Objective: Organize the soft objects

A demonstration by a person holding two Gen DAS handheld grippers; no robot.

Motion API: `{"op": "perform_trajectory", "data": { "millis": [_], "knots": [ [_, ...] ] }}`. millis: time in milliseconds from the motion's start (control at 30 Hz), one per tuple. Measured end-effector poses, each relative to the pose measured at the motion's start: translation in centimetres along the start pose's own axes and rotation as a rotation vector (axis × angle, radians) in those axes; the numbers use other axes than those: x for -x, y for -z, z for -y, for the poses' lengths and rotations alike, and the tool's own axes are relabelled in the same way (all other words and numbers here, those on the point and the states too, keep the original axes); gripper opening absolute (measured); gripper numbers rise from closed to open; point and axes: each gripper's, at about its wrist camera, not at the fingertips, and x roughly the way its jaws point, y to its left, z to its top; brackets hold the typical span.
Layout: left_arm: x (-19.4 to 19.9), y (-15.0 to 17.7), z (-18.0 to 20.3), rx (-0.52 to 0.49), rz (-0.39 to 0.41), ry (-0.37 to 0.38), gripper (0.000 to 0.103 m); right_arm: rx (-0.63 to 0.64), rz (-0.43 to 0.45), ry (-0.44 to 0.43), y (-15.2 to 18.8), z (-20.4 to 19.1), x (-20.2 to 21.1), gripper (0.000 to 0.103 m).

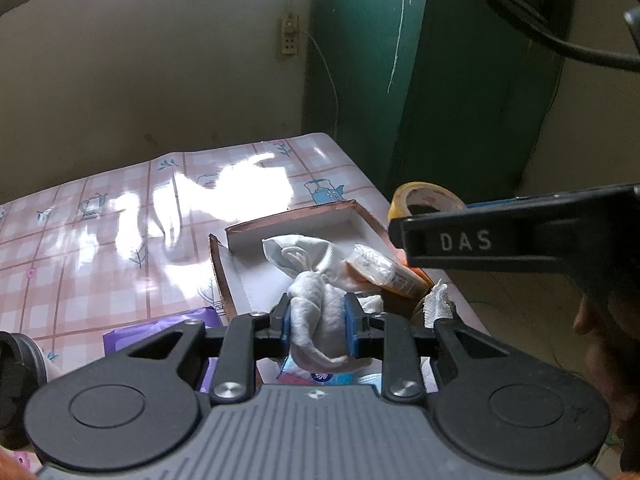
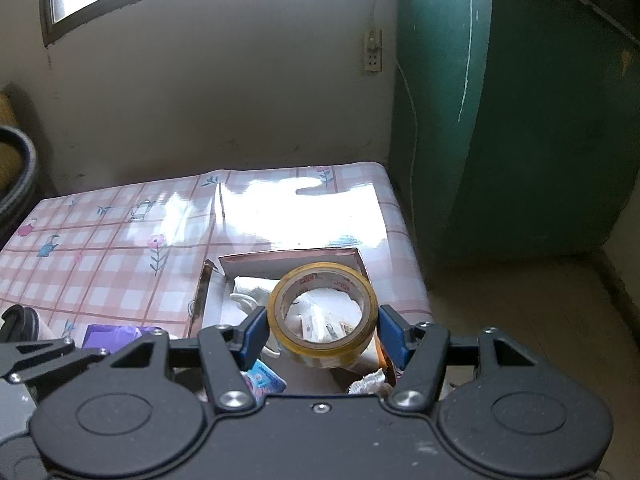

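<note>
Your left tongs point(image 1: 318, 326) pinch the knotted white cloth bundle point(image 1: 316, 320) mid-body: light, squashy, secure. Right tongs point(image 2: 322, 334) bracket the stiff yellow tape roll point(image 2: 323, 316); contact seemingly made.

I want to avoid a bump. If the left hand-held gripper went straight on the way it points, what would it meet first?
Probably the white sock lying in the box, just beyond the bundle that the left hand-held gripper holds; depth is hard to judge.

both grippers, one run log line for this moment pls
left gripper: shut on white sock bundle | right gripper: shut on tape roll | both over box
</note>
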Motion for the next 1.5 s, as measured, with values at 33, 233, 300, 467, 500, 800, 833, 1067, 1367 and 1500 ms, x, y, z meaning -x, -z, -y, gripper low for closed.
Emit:
{"op": "perform_trajectory", "data": {
  "millis": [33,233,300,467,500,800,833,1067,1367,1500],
  "knots": [
    [-0.1,0.0,0.0,0.0,-0.002,0.002,0.027,-0.002,-0.003,-0.003,-0.1,0.0,-0.2,0.072],
    [-0.7,0.0,0.0,0.003,-0.01,0.0,0.028,-0.012,-0.016,-0.018,-0.7,0.1,-1.5,0.072],
    [-0.9,-0.1,0.0,0.005,-0.013,0.0,0.028,-0.016,-0.019,-0.022,-0.9,0.1,-1.9,0.072],
    [-1.3,-0.1,-0.2,0.006,-0.019,-0.002,0.028,-0.022,-0.02,-0.031,-1.6,0.2,-3.2,0.072],
    [-1.4,-0.1,-0.1,0.008,-0.021,-0.005,0.028,-0.022,-0.017,-0.035,-1.8,0.2,-3.5,0.072],
    [-2.1,0.2,-0.3,0.011,-0.038,-0.01,0.028,-0.021,0.038,-0.072,-2.1,0.5,-3.5,0.077],
    [-2.2,0.2,-0.3,0.01,-0.039,-0.008,0.028,-0.023,0.048,-0.068,-1.9,0.7,-2.9,0.077],
    [-2.7,-0.3,0.4,0.008,-0.034,0.022,0.028,-0.026,0.116,-0.001,-0.8,2.7,1.5,0.078],
    [-2.2,-0.8,0.9,0.033,-0.004,0.072,0.072,-0.056,0.128,0.004,0.7,3.4,5.0,0.079],
    [-1.0,-0.8,0.3,0.047,-0.01,0.048,0.085,-0.071,0.131,0.01,1.3,3.0,6.0,0.079]
  ]
}}
